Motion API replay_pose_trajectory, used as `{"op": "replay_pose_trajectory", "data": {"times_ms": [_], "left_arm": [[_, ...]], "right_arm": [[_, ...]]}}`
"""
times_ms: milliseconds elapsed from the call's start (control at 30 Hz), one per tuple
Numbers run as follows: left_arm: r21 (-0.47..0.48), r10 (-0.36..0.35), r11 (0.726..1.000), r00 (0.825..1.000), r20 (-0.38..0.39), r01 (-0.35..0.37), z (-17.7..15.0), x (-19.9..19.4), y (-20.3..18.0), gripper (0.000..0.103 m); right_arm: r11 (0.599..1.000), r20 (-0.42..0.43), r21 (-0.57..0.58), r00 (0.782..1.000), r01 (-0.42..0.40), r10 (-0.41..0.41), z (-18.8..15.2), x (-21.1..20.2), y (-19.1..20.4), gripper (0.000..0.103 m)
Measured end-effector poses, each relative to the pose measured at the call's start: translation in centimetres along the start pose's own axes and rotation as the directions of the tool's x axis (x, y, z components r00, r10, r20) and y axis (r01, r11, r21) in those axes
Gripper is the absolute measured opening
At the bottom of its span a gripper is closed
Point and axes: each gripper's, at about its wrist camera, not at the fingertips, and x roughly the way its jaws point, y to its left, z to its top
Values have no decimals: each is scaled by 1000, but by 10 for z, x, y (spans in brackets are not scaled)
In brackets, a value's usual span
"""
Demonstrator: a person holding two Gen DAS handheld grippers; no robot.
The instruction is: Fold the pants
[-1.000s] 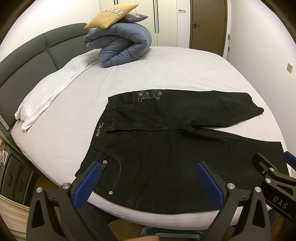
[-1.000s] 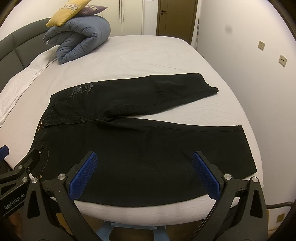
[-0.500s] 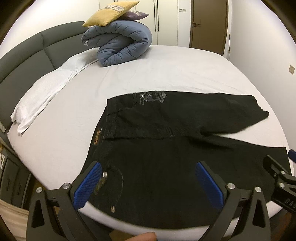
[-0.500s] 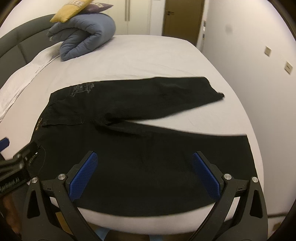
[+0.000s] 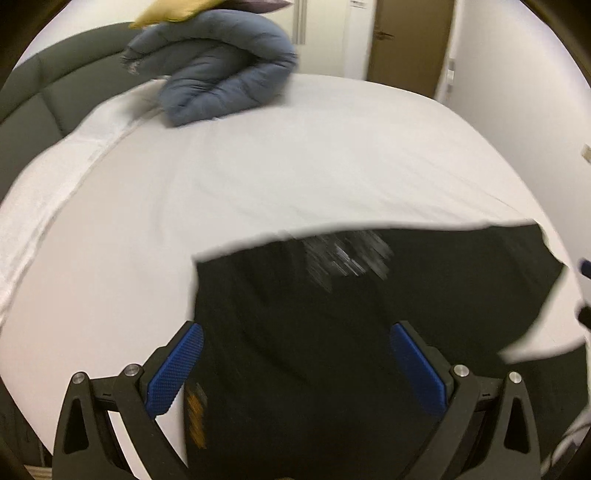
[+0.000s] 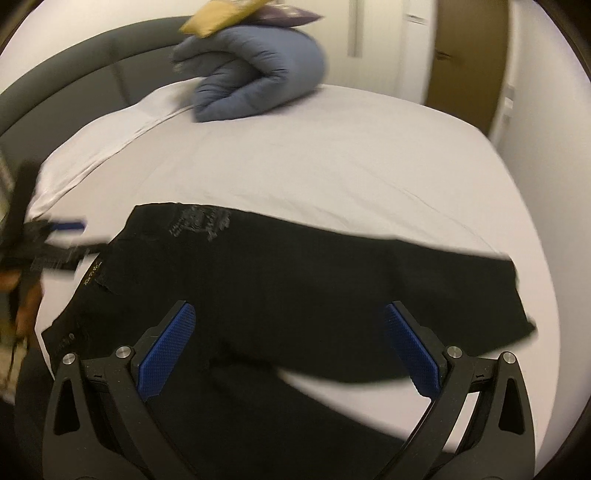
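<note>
Black pants (image 5: 332, 314) lie flat on the white bed, waistband to the left and legs running right; this left wrist view is blurred. My left gripper (image 5: 295, 365) is open above the waist area, nothing between its blue pads. In the right wrist view the pants (image 6: 295, 266) show a pale print near the waist, and the two legs part with sheet between them. Over the legs my right gripper (image 6: 290, 343) is open and holds nothing. The left gripper (image 6: 55, 240) shows blurred at the left edge, near the waistband.
A rolled blue duvet (image 5: 221, 74) with a yellow pillow (image 6: 221, 14) on top sits at the bed's far side by the dark grey headboard (image 5: 55, 92). White sheet (image 5: 295, 166) spreads beyond the pants. A brown door (image 6: 469, 55) stands behind.
Both grippers have moved forward and lower over the pants, so the near hem and bed edge have dropped out of view. Both stay open. The pants lie as before.
</note>
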Motion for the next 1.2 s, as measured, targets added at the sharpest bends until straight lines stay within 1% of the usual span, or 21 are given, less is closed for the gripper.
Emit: {"op": "replay_pose_trajectory", "data": {"times_ms": [100,167,200,300,333,367,400,500,600,667,767,800,833,867,900,933,1000,1067,1133,1167,1200], "left_arm": [[75,-28,997,999,-40,31,38,38,9,103],[144,-42,988,995,-89,55,56,63,10,103],[184,-53,980,992,-117,75,64,78,10,103],[272,-39,959,987,-157,81,76,107,10,103],[294,-54,950,983,-175,104,79,116,10,103],[312,-79,940,976,-202,141,83,126,9,103],[328,-96,929,967,-237,173,84,137,8,103],[373,-106,901,945,-311,224,83,162,5,99],[425,-63,876,929,-366,227,77,183,3,99],[425,-70,871,919,-389,246,76,191,4,99],[433,-69,864,913,-402,256,75,196,3,99],[438,-66,861,911,-407,258,74,197,2,96],[436,-69,859,906,-419,267,74,198,1,90],[431,-73,859,900,-430,275,74,197,-1,86],[430,-78,857,897,-435,283,73,194,-5,72],[425,-90,857,897,-434,291,74,190,-7,47],[412,-111,860,899,-424,301,69,177,-16,16],[461,-84,849,928,-362,257,62,161,-23,13],[480,-88,848,954,-287,223,54,141,-24,13],[489,-96,847,965,-246,209,49,126,-20,13],[492,-106,847,971,-216,202,47,115,-19,13]], "right_arm": [[993,-23,-106,998,-60,58,25,32,-11,97],[982,-46,-164,995,-98,91,42,53,-18,91],[976,-53,-189,994,-108,100,49,62,-18,85],[958,-83,-247,988,-144,127,73,93,-24,73],[954,-90,-255,986,-159,140,79,101,-26,68],[949,-95,-262,983,-176,156,83,107,-26,68],[942,-105,-272,979,-198,176,89,116,-26,67],[921,-135,-296,966,-253,222,102,140,-24,67],[907,-156,-323,961,-269,229,100,152,-12,67],[898,-174,-326,953,-294,248,98,160,-7,63],[884,-209,-343,943,-318,258,100,176,3,51],[880,-223,-349,941,-321,255,101,182,6,44],[878,-236,-354,939,-323,250,101,189,9,38],[875,-246,-358,937,-326,248,101,195,10,36],[873,-256,-362,935,-327,245,103,201,14,35],[874,-259,-361,935,-326,242,106,209,18,35],[876,-262,-353,934,-328,244,112,219,23,35],[881,-263,-350,936,-320,235,115,223,26,35],[879,-269,-350,934,-323,236,117,227,32,35],[877,-272,-356,933,-324,234,117,228,35,35],[873,-277,-363,932,-327,234,117,229,38,35]]}}
